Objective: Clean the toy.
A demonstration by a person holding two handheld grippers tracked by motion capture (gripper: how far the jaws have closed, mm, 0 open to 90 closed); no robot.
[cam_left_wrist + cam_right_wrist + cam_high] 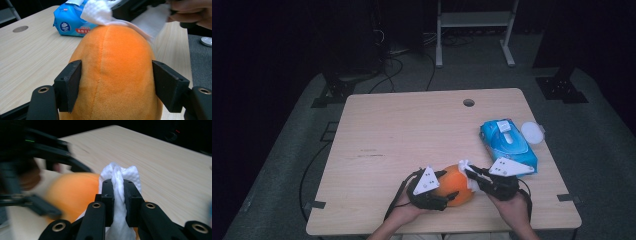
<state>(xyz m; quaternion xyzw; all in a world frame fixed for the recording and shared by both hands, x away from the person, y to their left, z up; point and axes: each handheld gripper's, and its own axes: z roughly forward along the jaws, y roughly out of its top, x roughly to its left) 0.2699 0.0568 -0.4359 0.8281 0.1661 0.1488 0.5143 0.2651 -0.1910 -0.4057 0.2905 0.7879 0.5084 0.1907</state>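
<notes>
An orange plush toy (455, 189) lies near the table's front edge. My left gripper (450, 185) is shut on it, and the left gripper view shows both pads pressing into the sides of the plush toy (112, 62). My right gripper (470, 174) is shut on a crumpled white wipe (464, 166) and holds it against the toy's right end. In the right gripper view the wipe (120, 173) is pinched between the jaws of the right gripper (117, 192), with the toy (72, 192) just behind it.
A blue pack of wet wipes (507, 145) lies to the right, beside a round white lid (532, 133) at the table's right edge. A cable hole (468, 102) sits at the far side of the wooden table (402, 130). A white frame (474, 20) stands on the floor beyond.
</notes>
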